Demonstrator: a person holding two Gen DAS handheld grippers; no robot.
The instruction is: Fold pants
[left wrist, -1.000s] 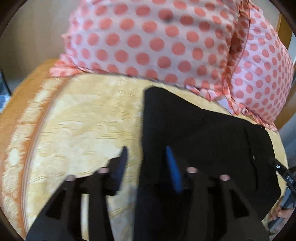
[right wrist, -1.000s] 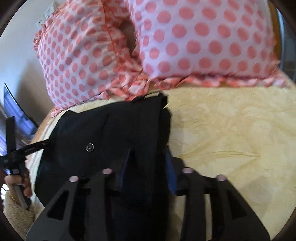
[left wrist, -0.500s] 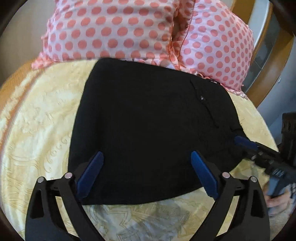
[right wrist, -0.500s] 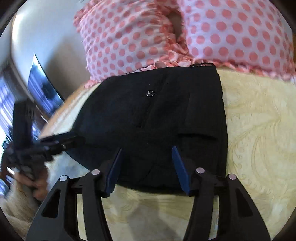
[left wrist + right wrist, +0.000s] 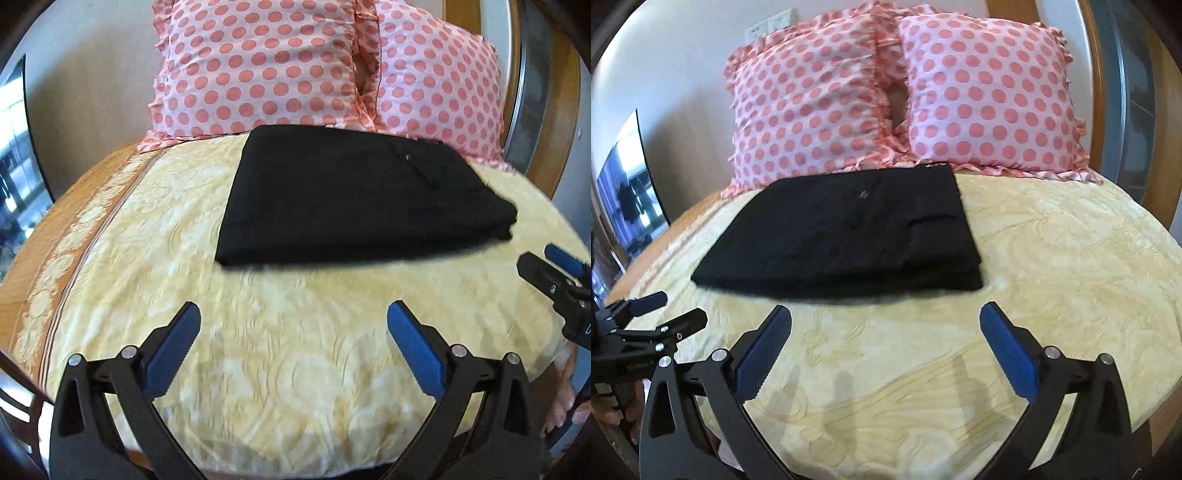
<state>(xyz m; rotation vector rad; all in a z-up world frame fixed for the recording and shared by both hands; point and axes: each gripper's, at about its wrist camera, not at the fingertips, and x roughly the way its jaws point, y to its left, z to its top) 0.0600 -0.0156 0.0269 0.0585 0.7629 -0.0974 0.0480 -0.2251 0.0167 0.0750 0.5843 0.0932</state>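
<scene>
The black pants (image 5: pixel 351 195) lie folded into a flat rectangle on the yellow bedspread (image 5: pixel 258 350), close to the pillows. They also show in the right wrist view (image 5: pixel 846 236), with a small metal button on top. My left gripper (image 5: pixel 293 317) is open and empty, held back from the near edge of the pants. My right gripper (image 5: pixel 885 317) is open and empty too, also short of the pants. The right gripper shows at the right edge of the left wrist view (image 5: pixel 554 269). The left gripper shows at the left edge of the right wrist view (image 5: pixel 653 314).
Two pink pillows with red dots (image 5: pixel 905 99) stand against the wall behind the pants. A wooden headboard (image 5: pixel 554 110) runs along the right. A dark screen (image 5: pixel 628 192) stands at the left. The bedspread has an orange border (image 5: pixel 74 221) on its left side.
Both grippers have let go of the pants, opened wide and pulled back toward the near side of the bed. The pants now lie folded and still.
</scene>
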